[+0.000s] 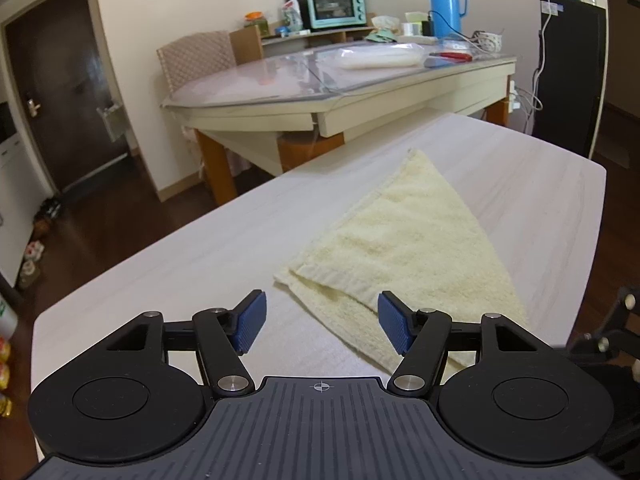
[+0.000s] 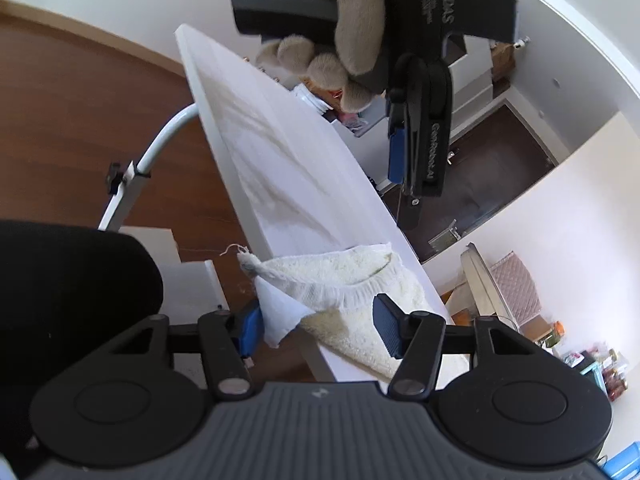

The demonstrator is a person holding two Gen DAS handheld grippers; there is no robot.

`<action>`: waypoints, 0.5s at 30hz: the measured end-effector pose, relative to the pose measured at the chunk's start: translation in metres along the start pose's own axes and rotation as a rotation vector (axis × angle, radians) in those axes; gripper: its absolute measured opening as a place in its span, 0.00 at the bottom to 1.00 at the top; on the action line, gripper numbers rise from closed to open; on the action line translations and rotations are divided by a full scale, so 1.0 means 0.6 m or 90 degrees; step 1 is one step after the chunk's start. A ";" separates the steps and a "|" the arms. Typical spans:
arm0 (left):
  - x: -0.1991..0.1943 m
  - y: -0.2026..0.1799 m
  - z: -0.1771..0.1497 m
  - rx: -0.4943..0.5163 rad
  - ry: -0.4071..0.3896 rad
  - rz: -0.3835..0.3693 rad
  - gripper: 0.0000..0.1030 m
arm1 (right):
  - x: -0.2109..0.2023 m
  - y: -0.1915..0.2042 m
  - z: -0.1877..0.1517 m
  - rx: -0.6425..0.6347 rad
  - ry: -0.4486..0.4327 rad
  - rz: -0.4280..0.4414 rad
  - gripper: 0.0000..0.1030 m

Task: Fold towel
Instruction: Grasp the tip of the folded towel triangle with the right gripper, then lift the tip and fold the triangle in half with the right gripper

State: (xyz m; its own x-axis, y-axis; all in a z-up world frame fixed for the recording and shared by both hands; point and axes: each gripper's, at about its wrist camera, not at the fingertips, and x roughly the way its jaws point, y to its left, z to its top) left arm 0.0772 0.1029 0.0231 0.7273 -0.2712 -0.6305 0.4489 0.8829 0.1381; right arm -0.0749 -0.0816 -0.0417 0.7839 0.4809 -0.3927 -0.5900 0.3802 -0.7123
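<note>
Two grippers, one towel, one white table.

Left gripper: jaws wide, nothing pressed between the blue pads. The near corner of the towel lies on the table below the gap, nearer the right pad; whether that pad touches the cloth cannot be told. From the other side, this gripper is seen hanging above the table in a grey-gloved hand, fingers pointing down.

Right gripper: jaws part open at the table's near edge. A hemmed fold of towel sits between the pads; its loose flap lies against the left pad, while the right pad stands clear of the cloth. No firm grip shows. A frayed corner with a loose thread sticks up just left of the fold.

Towel: pale yellow terry, folded, lying flat as a rough triangle, point toward the far edge, broad end near the grippers, one corner overhanging the near edge.

Table: white wood grain, otherwise bare.

Beyond, far side: second table with glass top, carrying a mint oven, blue flask and jars. Dark door far left. Black cabinet far right. Brown wood floor.
</note>
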 end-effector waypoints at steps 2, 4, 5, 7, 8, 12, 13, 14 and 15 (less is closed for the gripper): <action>0.003 0.005 -0.001 -0.001 -0.003 -0.001 0.65 | 0.001 -0.004 0.006 0.015 0.001 0.011 0.46; 0.007 0.010 -0.002 -0.001 -0.002 0.002 0.65 | 0.004 -0.006 0.011 0.027 0.002 0.019 0.41; 0.009 0.014 -0.002 -0.002 -0.002 0.002 0.65 | 0.006 -0.006 0.012 0.029 0.002 0.021 0.38; 0.013 0.020 -0.002 -0.001 0.000 0.007 0.65 | -0.001 -0.005 0.016 0.031 0.003 0.026 0.35; 0.017 0.024 -0.001 -0.001 0.002 0.007 0.65 | -0.007 -0.006 0.018 0.033 0.002 0.029 0.30; 0.028 0.034 0.001 0.008 0.010 0.004 0.65 | -0.004 -0.015 0.015 0.043 0.005 0.037 0.11; 0.032 0.036 0.002 0.010 0.011 0.004 0.65 | -0.004 -0.017 0.016 0.046 0.003 0.039 0.10; 0.036 0.039 0.003 0.011 0.013 0.002 0.65 | -0.002 -0.018 0.017 0.050 0.000 0.041 0.09; 0.039 0.043 0.005 0.012 0.013 -0.002 0.65 | -0.007 -0.023 0.019 0.053 -0.002 0.049 0.09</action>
State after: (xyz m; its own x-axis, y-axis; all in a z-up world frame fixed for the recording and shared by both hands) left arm 0.1074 0.1179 0.0140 0.7153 -0.2654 -0.6464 0.4606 0.8748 0.1505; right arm -0.0722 -0.0800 -0.0237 0.7349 0.5138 -0.4425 -0.6627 0.4059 -0.6293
